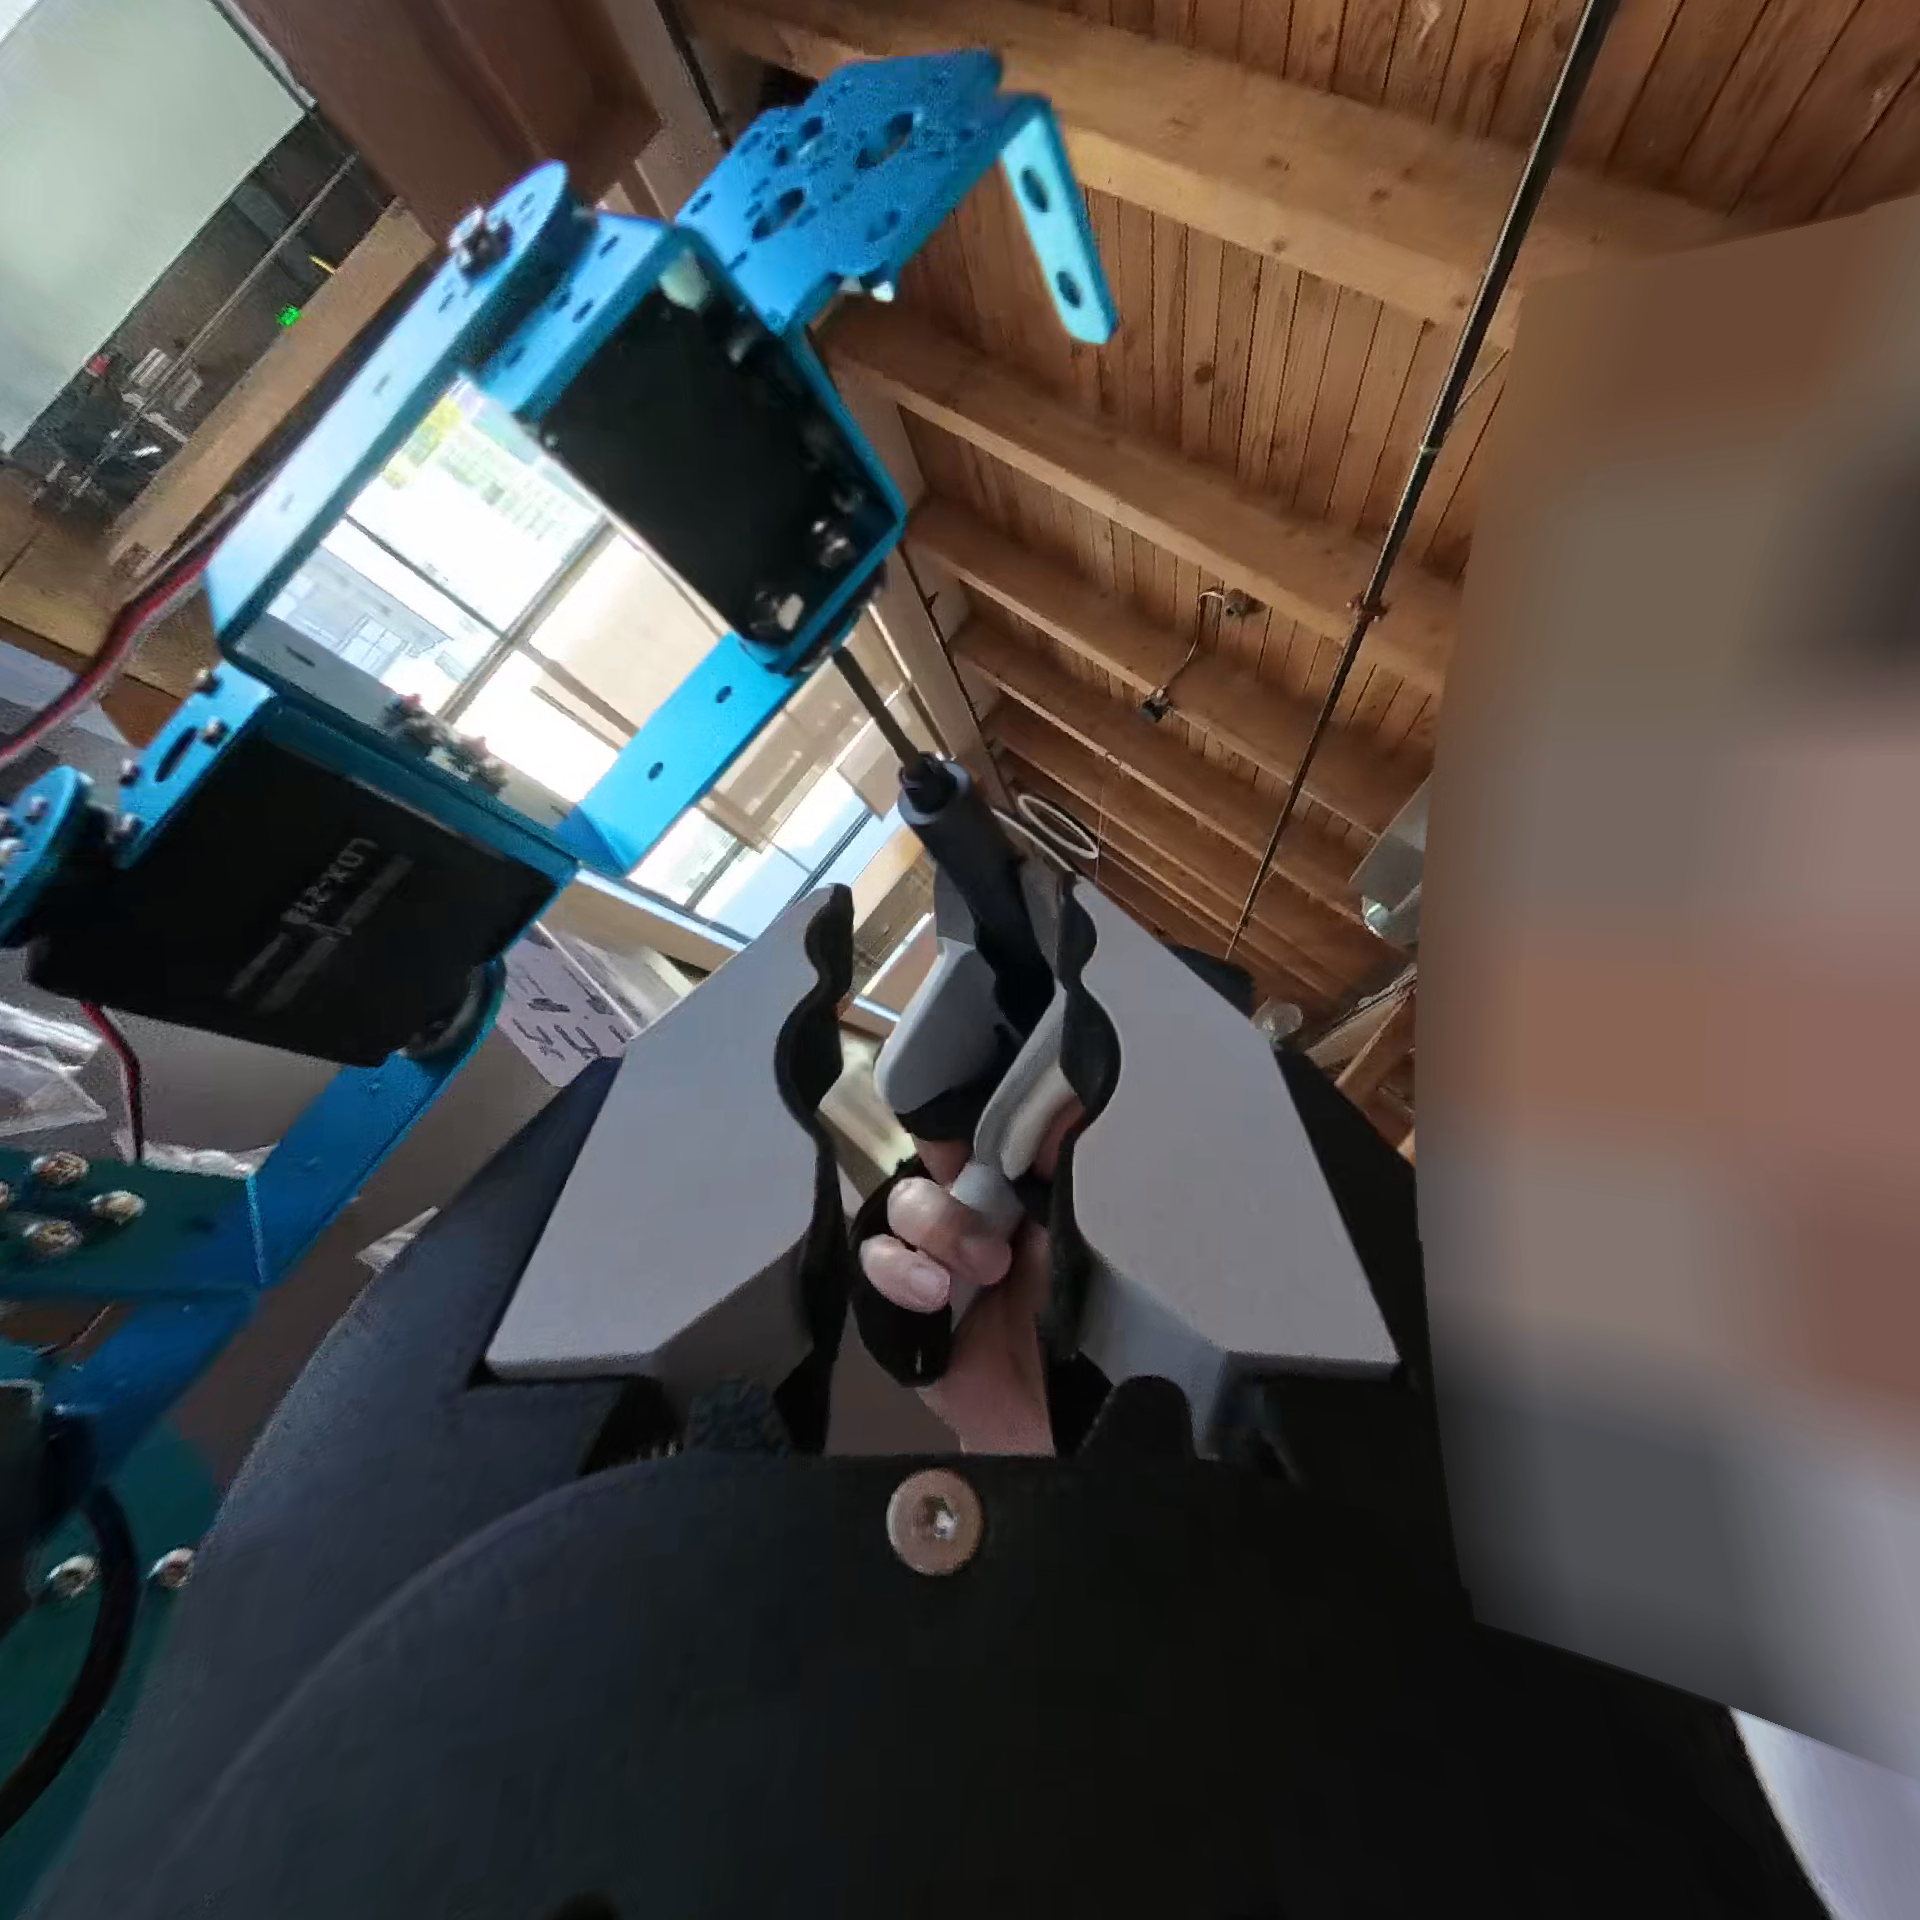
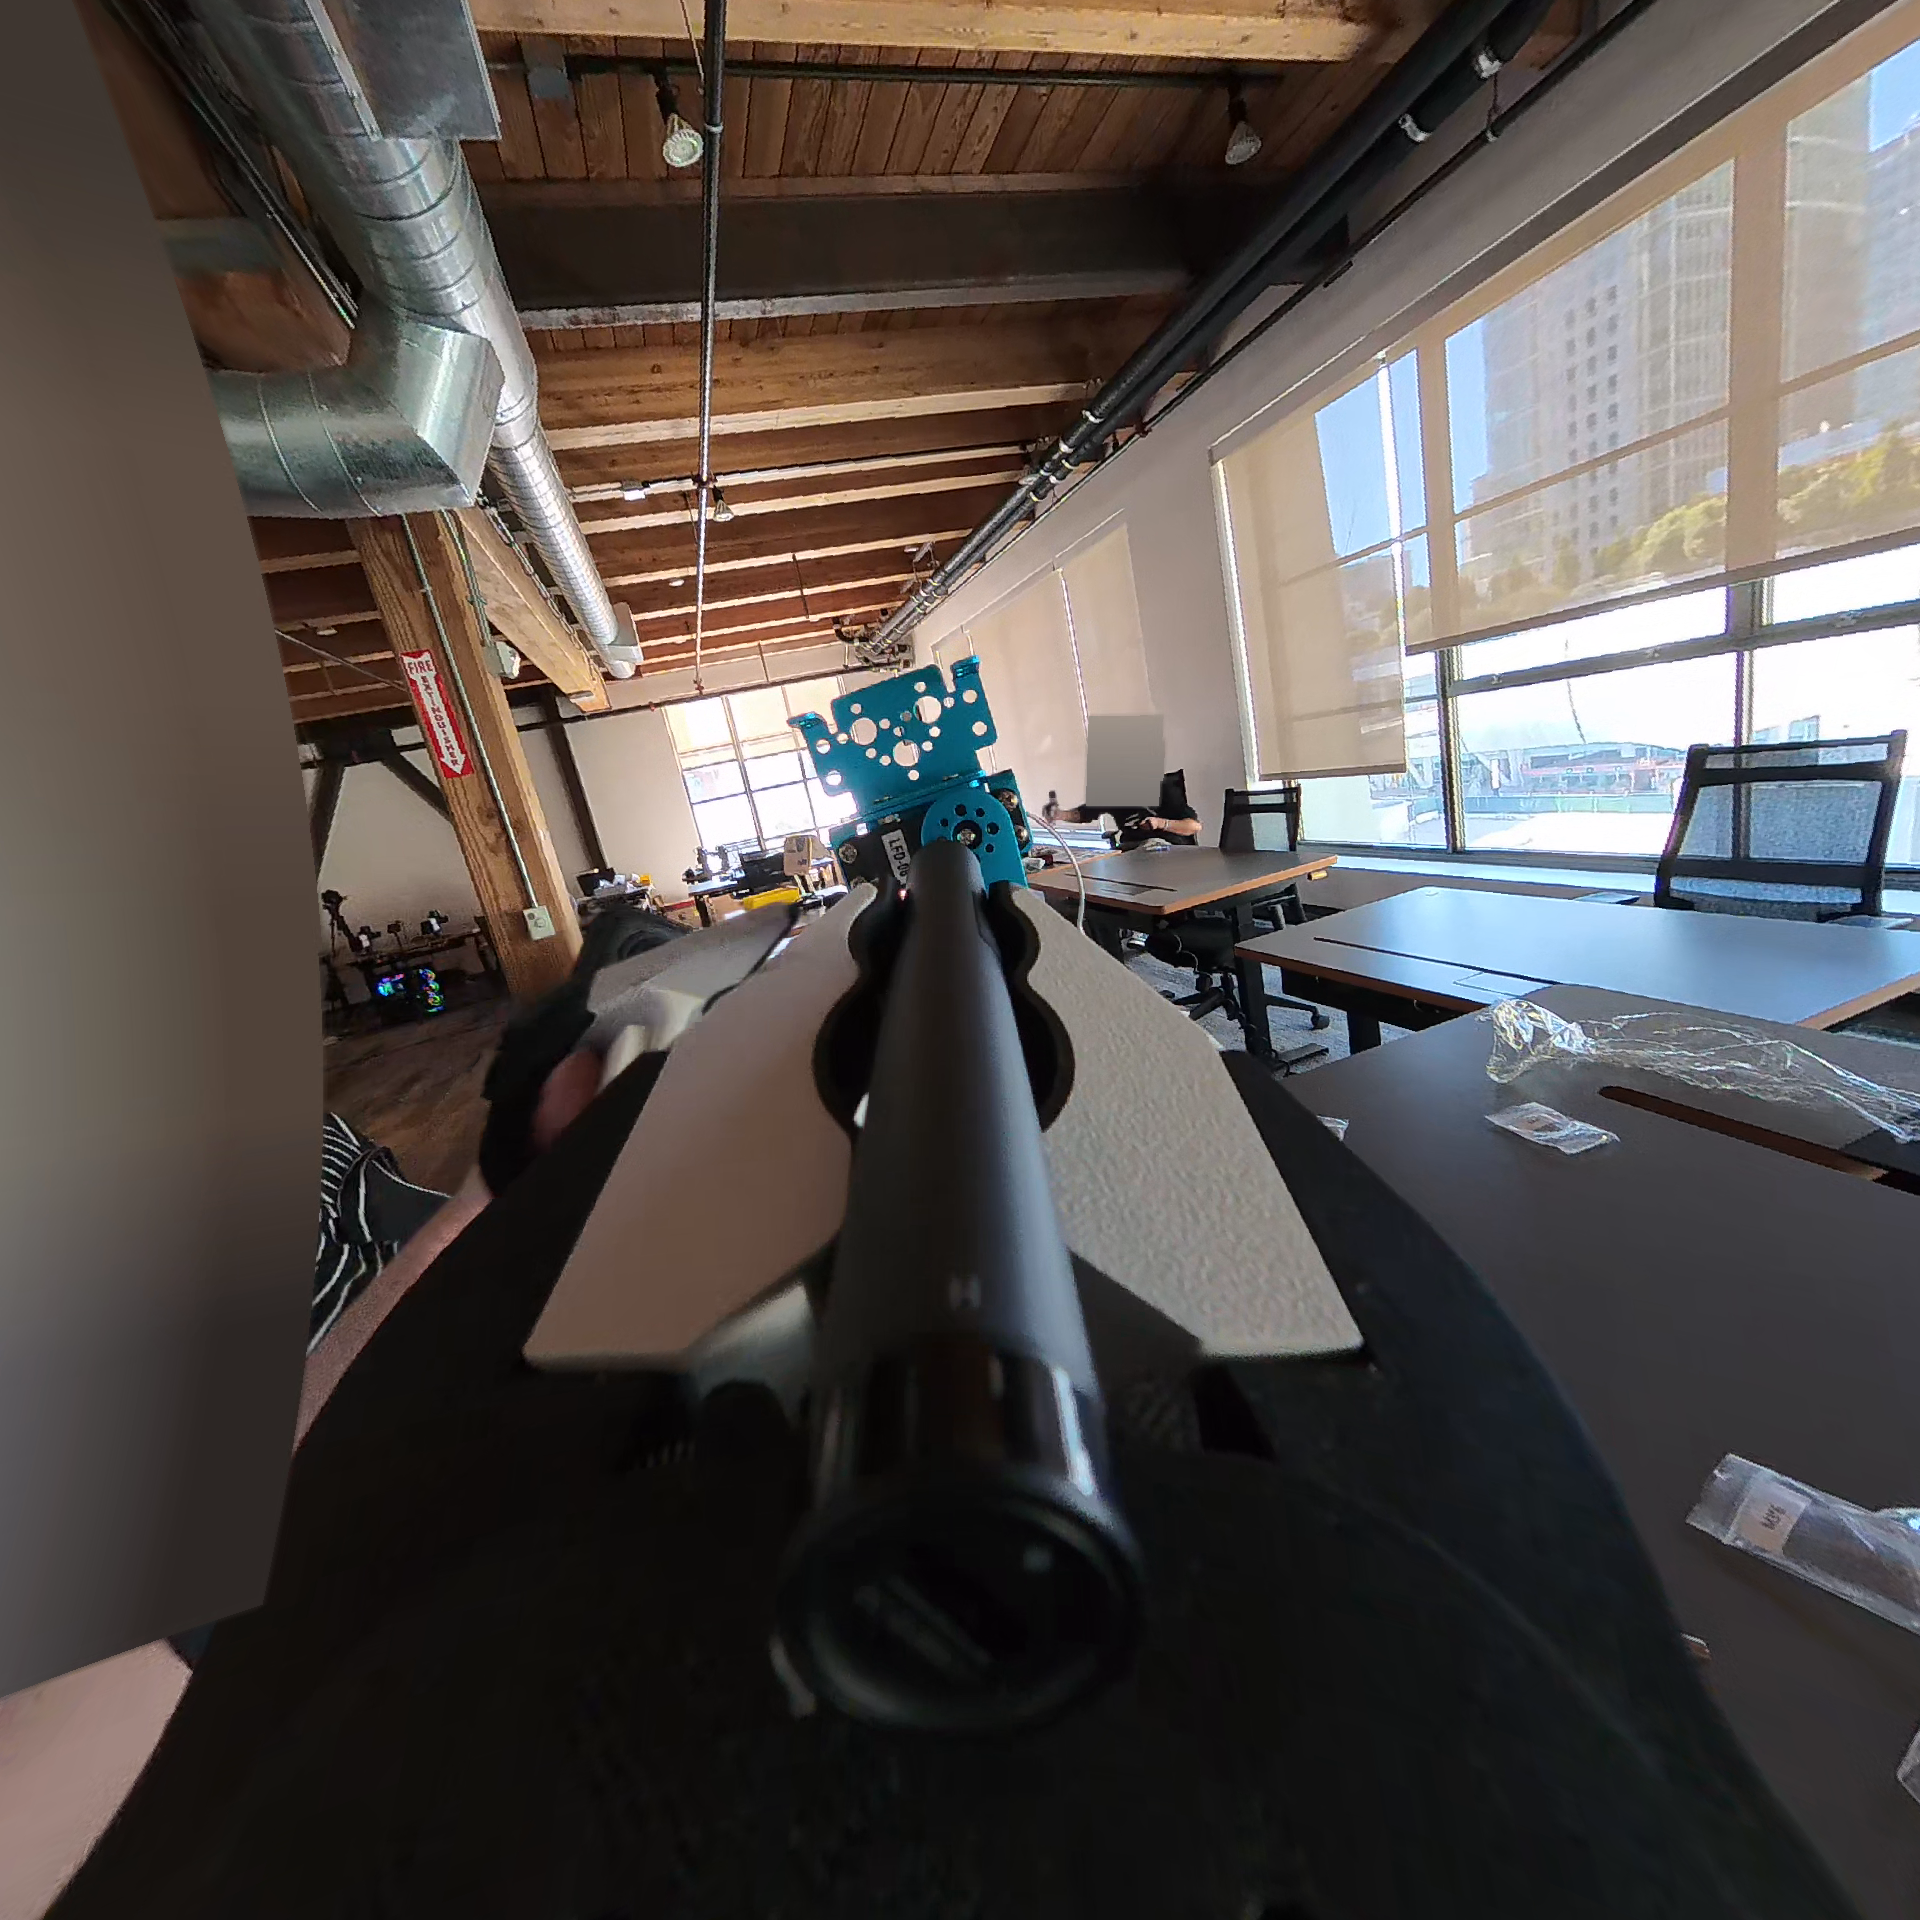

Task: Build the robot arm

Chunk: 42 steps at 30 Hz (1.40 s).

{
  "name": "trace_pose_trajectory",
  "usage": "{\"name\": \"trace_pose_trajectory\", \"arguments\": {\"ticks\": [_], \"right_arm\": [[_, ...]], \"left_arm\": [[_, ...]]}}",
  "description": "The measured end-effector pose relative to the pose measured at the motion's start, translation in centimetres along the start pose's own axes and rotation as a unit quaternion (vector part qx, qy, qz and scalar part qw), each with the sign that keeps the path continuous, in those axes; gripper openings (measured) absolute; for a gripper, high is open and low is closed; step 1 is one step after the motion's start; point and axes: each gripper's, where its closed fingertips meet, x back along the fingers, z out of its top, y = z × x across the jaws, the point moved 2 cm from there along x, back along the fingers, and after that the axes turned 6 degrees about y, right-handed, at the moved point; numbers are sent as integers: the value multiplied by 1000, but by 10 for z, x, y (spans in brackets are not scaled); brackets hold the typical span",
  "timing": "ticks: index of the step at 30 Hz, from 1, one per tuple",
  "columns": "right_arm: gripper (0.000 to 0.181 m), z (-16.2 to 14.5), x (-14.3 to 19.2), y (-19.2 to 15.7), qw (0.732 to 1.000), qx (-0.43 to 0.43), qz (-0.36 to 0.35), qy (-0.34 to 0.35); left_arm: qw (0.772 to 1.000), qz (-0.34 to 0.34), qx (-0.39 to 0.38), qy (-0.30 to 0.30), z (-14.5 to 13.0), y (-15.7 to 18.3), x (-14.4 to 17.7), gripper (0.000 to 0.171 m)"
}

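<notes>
We clamp the right gripper [image 2: 940, 997] on a black screwdriver [image 2: 940, 1195], its tip at a screw of the blue servo bracket assembly [image 1: 551, 499] — the left gripper [image 1: 951, 1039], jaws parted and empty, hangs beside that bracket.

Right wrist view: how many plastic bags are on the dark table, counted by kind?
Big crumpled clear plastic wrapper: 1
Small flat clear plastic bags: 2
Total: 3. A pale scrap at the picture's edge is cut off, so it isn't counted.
</notes>
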Motion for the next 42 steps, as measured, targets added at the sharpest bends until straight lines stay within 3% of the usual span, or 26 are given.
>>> {"name": "trace_pose_trajectory", "arguments": {"ticks": [9,16,21,26,42], "right_arm": [[18,0,-1,-1,1000,9,-2,-6],[17,1,-1,-1,1000,14,0,-9],[17,1,-1,0,1000,8,3,-13],[18,2,-2,2,1000,10,11,-21],[34,3,29,13,985,161,37,-46]], "left_arm": [[999,24,27,30,1,-5,-20,34],[998,1,62,34,1,-1,-27,17],[998,19,55,29,1,-1,-28,17],[995,31,95,31,1,-1,-29,16],[989,52,130,47,0,-3,-28,15]]}}
